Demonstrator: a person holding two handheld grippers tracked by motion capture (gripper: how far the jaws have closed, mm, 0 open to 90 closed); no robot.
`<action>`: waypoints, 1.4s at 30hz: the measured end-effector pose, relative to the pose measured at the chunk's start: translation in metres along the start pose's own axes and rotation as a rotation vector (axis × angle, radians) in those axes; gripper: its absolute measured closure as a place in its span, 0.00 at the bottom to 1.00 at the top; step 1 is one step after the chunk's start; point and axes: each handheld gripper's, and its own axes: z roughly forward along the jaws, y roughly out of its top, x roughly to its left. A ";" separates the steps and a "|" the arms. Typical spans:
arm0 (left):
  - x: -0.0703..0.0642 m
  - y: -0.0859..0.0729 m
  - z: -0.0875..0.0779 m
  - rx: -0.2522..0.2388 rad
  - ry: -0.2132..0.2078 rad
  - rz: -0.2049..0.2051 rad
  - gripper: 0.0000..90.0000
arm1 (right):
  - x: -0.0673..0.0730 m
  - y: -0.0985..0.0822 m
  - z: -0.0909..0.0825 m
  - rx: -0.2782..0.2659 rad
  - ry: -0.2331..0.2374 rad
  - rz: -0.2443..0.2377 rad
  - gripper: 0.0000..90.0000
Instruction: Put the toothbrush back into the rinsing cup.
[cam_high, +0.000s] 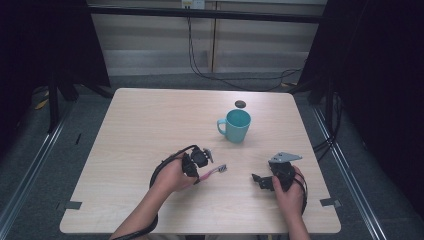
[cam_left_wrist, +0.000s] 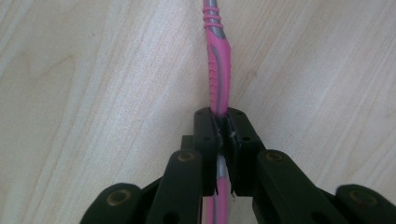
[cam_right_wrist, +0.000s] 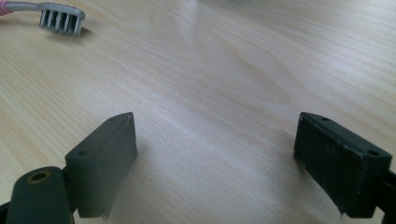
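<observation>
A pale wooden counter (cam_high: 150, 130) seen from above. In the lower centre of the frame, the left gripper (cam_left_wrist: 223, 135) has its fingers (cam_left_wrist: 205, 135) closed tight on the handle of a pink and grey toothbrush (cam_left_wrist: 218, 70), which lies flat on the counter with its bristled head pointing right. At lower right, the right gripper (cam_right_wrist: 215, 158) rests on the counter, its fingers spread wide with nothing between them. A teal mug (cam_high: 236, 126) stands above them, near the centre. The grasp looks complete; the next move is likely lifting the toothbrush and carrying it toward the mug, which calls for a steady hold.
</observation>
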 end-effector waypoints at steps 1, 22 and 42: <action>0.001 0.000 0.000 -0.002 -0.002 -0.002 0.93 | 0.000 0.000 0.000 0.000 0.000 0.000 0.14; 0.004 0.001 -0.019 0.000 0.018 -0.033 0.94 | 0.000 0.000 0.000 0.002 0.002 0.003 0.14; 0.010 -0.010 -0.043 -0.110 0.045 -0.073 0.94 | 0.000 0.001 0.000 0.001 -0.001 0.019 0.15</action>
